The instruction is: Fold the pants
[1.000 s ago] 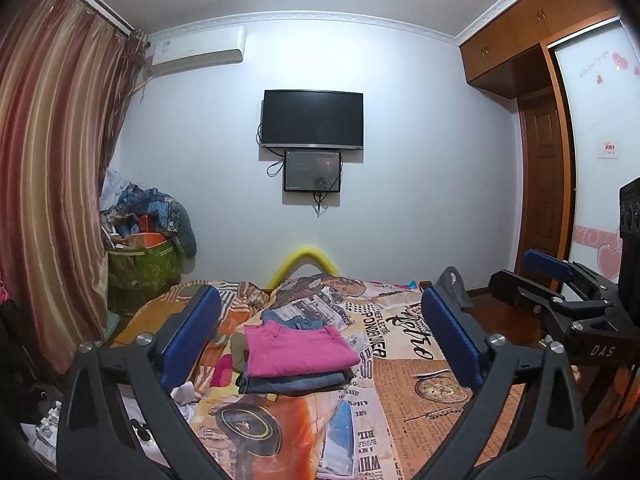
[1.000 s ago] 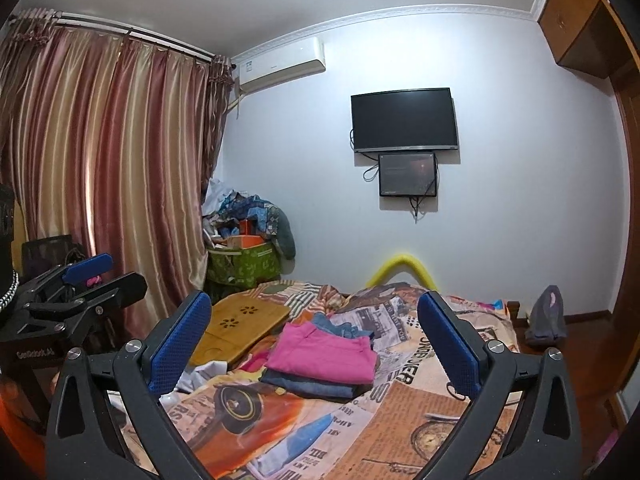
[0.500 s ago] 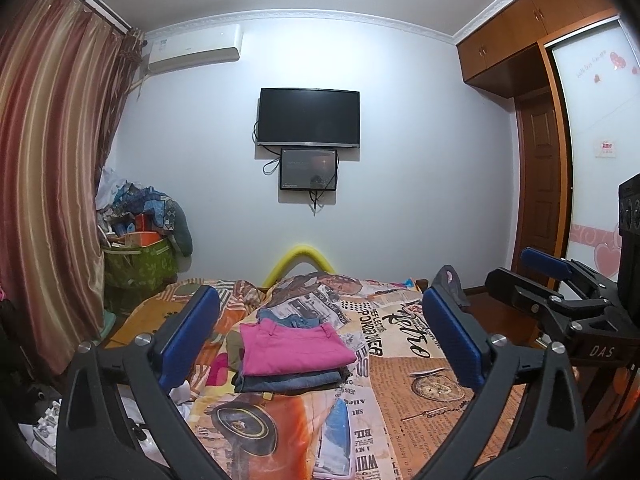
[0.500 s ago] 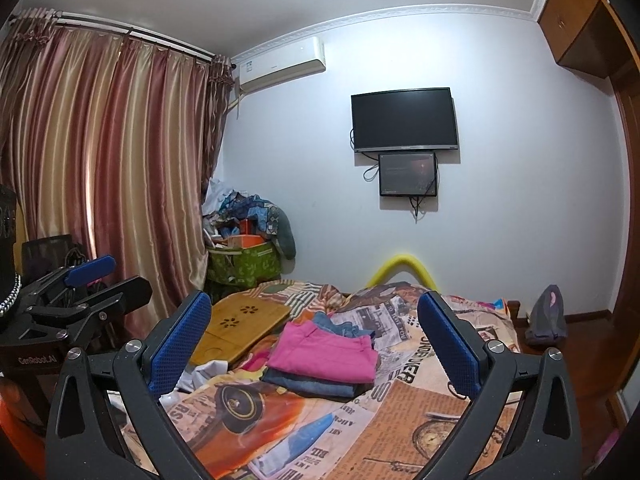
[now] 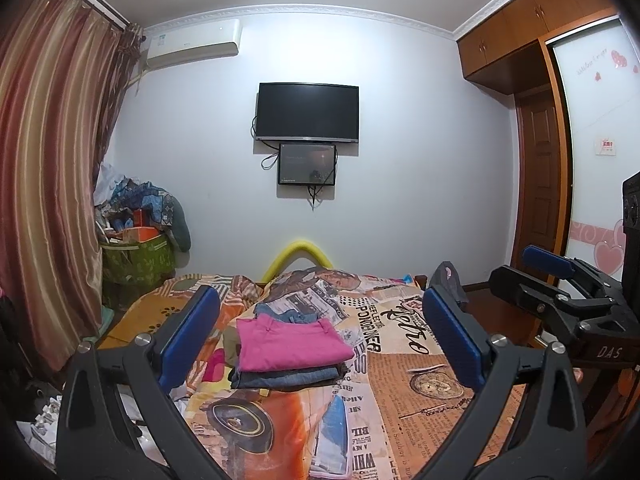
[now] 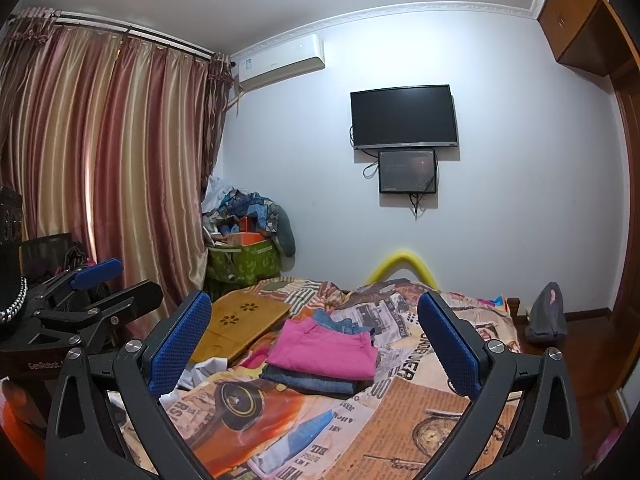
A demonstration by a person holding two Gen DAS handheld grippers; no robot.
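Folded pink pants (image 5: 290,342) lie on top of a stack of folded jeans (image 5: 288,378) on the bed, also in the right wrist view (image 6: 324,346). More denim (image 5: 288,312) shows behind the stack. My left gripper (image 5: 320,340) is open and empty, held above the bed, well short of the stack. My right gripper (image 6: 316,344) is open and empty too, also short of the stack. The right gripper appears at the right of the left wrist view (image 5: 568,300); the left gripper appears at the left of the right wrist view (image 6: 88,300).
The bed has a newspaper-print cover (image 5: 400,380). A wooden lap tray (image 6: 236,324) lies on its left side, with white cloth (image 6: 200,376) near it. A green bin of clutter (image 6: 244,264) stands by the curtain. A grey bag (image 6: 546,316) sits on the floor at right.
Both grippers stay open and nearly still. The left wrist view has drifted slightly, so the stack sits a touch left of where it was.
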